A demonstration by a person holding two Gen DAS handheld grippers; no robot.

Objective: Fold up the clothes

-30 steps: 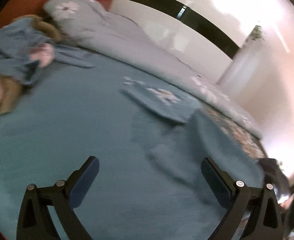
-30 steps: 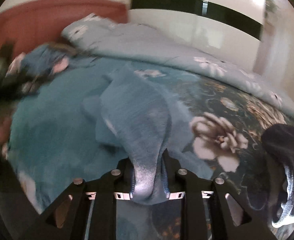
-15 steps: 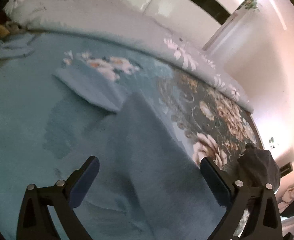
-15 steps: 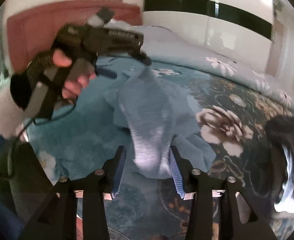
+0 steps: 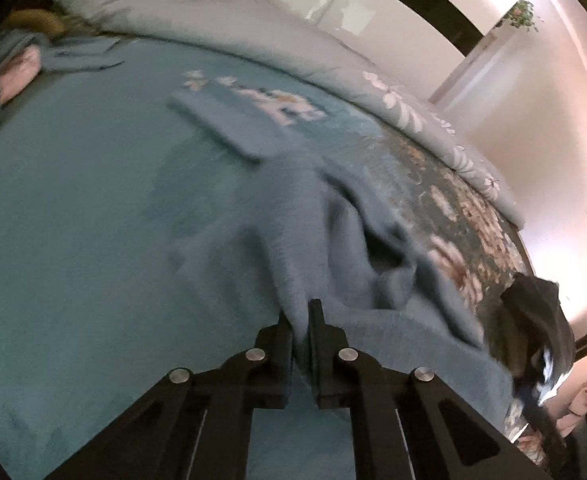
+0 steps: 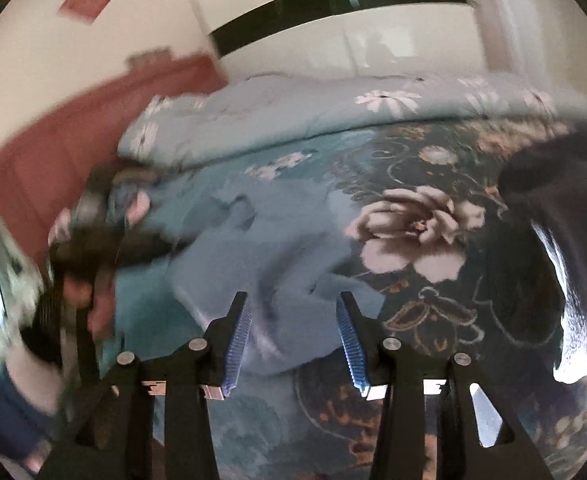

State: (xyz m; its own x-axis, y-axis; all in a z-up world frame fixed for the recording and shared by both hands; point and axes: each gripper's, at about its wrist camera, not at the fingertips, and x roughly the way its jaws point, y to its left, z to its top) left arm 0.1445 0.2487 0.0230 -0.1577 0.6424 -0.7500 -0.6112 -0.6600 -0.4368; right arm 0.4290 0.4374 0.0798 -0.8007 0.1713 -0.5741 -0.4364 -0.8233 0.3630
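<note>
Fuzzy blue garment (image 5: 309,240), crumpled folds

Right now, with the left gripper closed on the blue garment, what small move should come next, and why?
Probably close the right gripper on the cloth lying between its open fingers. The left gripper is shut on one fold of the blue garment, which is crumpled on the floral blanket. A second hold would likely let both hands spread it flat for folding.
</note>
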